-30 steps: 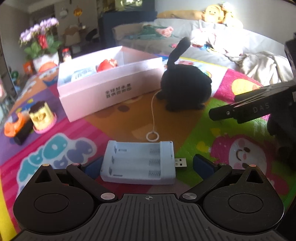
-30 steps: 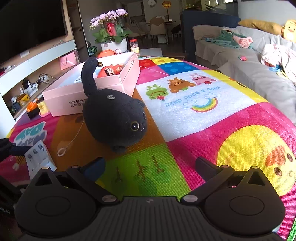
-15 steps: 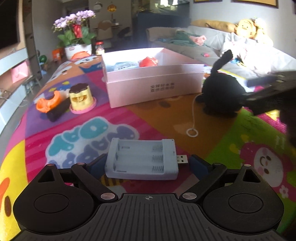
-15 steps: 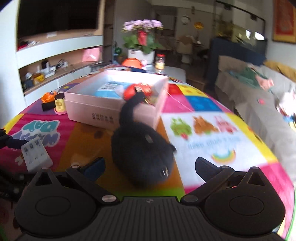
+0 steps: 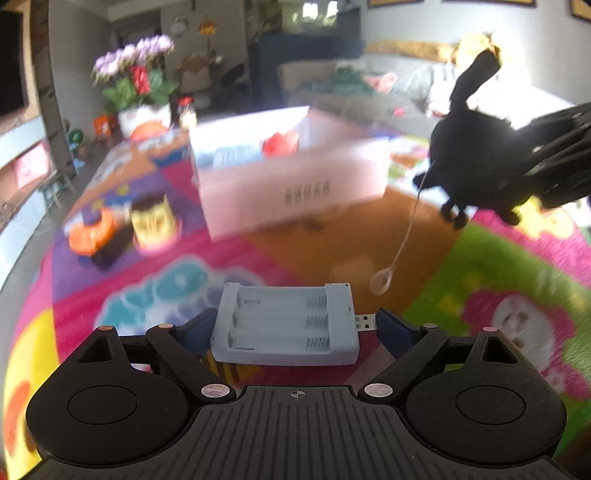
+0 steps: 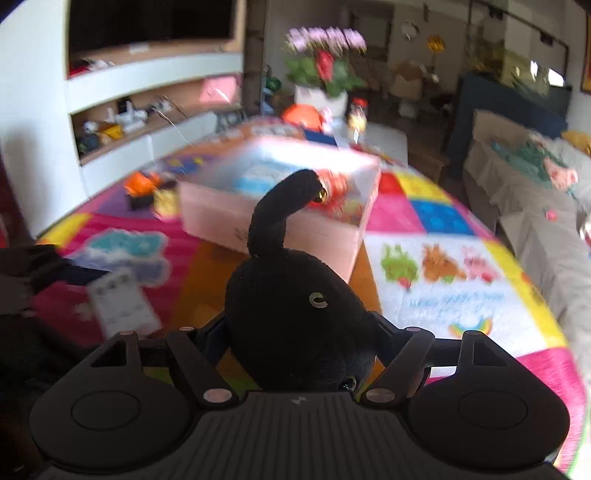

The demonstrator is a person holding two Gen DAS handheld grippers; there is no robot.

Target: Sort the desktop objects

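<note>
Home living room. Evidence: grey sofa (image 6: 535,236) strewn with clothes and a yellow plush toy (image 5: 476,42); wall TV (image 6: 151,18) over a white built-in shelf unit (image 6: 147,96) holding small clutter; potted flowers (image 6: 321,70), pink and red blooms, in a white planter; framed pictures on the walls; dining chairs and stacked boxes further back, blurred. Bench is covered with a kids' cartoon play mat (image 6: 436,266), bright colour blocks with animals and a rainbow. Daylight on the sofa side.

Bright daylight, bg motion-blurred, fisheye-warped.
</note>
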